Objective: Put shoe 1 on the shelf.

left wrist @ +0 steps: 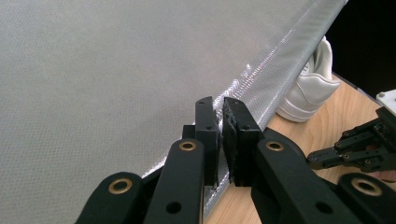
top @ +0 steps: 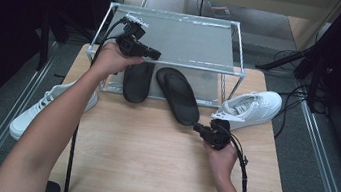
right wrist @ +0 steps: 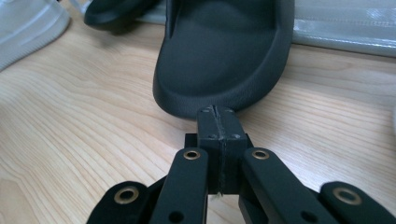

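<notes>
On wooden table (top: 151,144): black slipper (right wrist: 224,56), matte, smooth rounded heel. Right gripper (right wrist: 218,112) closed, empty, at heel; left gripper (left wrist: 220,114) clamped on rack edge (left wrist: 275,70).

- Matte black right slide sandal (top: 178,96); same black on left slide sandal (top: 137,81).
- White sneaker (top: 251,107) with pale laces; another white sneaker (top: 38,107).
- Light wood tabletop (top: 151,149), fine brown grain lines.
- Silvery frame on shoe rack (top: 236,44), grey woven mesh shelf.
- Black right gripper (top: 204,129) and left gripper (top: 150,52); black fingers (right wrist: 209,140), brass-coloured rivets.
</notes>
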A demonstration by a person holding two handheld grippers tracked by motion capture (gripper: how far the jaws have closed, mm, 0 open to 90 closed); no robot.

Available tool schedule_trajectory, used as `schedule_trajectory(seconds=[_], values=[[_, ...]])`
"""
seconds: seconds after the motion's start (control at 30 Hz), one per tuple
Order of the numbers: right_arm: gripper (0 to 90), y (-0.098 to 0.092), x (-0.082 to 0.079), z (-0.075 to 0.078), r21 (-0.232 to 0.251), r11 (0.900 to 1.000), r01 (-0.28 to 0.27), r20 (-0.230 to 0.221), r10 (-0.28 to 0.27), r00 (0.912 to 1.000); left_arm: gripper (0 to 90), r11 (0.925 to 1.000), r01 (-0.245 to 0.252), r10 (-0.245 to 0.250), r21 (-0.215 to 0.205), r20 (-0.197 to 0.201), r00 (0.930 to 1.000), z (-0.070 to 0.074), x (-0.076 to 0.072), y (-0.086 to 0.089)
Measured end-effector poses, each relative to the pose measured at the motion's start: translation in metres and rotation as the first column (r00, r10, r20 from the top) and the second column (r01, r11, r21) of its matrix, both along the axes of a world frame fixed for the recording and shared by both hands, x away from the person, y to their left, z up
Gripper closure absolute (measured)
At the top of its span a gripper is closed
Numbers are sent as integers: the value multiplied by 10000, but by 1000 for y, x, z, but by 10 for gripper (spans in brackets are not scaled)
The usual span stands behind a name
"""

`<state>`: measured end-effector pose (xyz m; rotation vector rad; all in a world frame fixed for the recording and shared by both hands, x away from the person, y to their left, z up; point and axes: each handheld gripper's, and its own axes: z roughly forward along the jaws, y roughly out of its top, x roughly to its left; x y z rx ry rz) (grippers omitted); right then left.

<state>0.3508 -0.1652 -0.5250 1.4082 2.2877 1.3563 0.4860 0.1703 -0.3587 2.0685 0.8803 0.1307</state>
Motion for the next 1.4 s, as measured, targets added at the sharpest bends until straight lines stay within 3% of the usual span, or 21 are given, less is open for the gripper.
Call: schedule_trajectory(seconds=[0.9, 1.17, 1.4], values=[[900, 35, 28, -5, 233, 9997, -99, -30, 100, 9999, 854, 10000, -17, 17, 24, 9, 10000, 0, 0, 0], [900, 23, 35, -1, -160, 9986, 497, 249, -493, 9985, 855, 10000, -14, 14, 23, 8, 10000, 0, 0, 0], [900, 31, 44, -2, -392, 9956, 854, 295, -843, 9960, 854, 10000, 0, 0, 5, -10, 10000, 0, 0, 0]])
